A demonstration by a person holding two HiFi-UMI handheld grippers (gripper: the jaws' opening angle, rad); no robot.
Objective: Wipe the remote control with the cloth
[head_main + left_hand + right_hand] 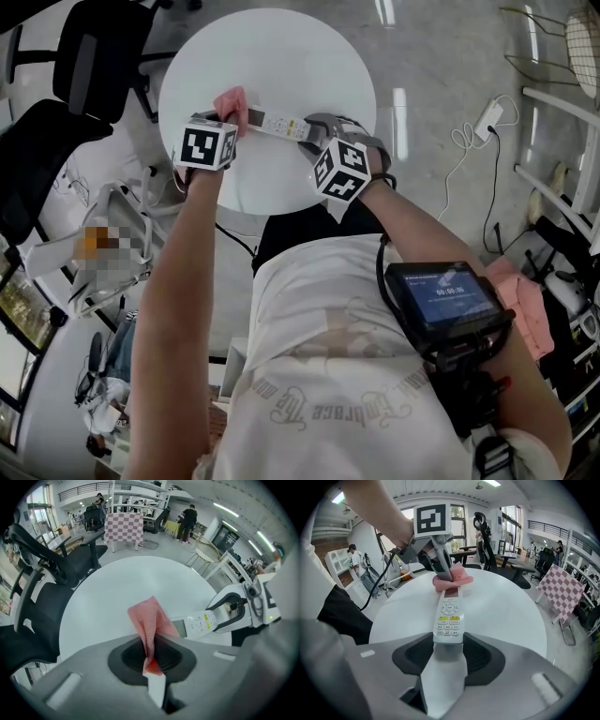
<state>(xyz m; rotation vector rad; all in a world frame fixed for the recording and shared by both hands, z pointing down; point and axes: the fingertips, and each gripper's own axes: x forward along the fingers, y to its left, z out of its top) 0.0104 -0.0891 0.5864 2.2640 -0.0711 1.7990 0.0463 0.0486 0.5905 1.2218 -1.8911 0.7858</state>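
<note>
Over the table [281,56], the right gripper [448,645] clamps the remote [448,618] by its near end. Seen from that gripper, the far end at twelve o'clock sits under the cloth [452,579], which is pinched in the left gripper [153,660]. Wiping looks under way, and next I'd draw the cloth lightly toward six o'clock over the buttons.

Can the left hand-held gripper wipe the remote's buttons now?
Likely yes: its cloth touches the remote's far end, with the buttons bare; the right hand-held gripper clamps only the near end.

So the remote control [277,123] runs left to right over the near part of the counter [272,56], right tool [314,133] on its right end, left tool [234,117] at its left end. The cloth [232,100] sits in the left tool, on that left end. There's an office chair [89,56] off to the counter's left.
</note>
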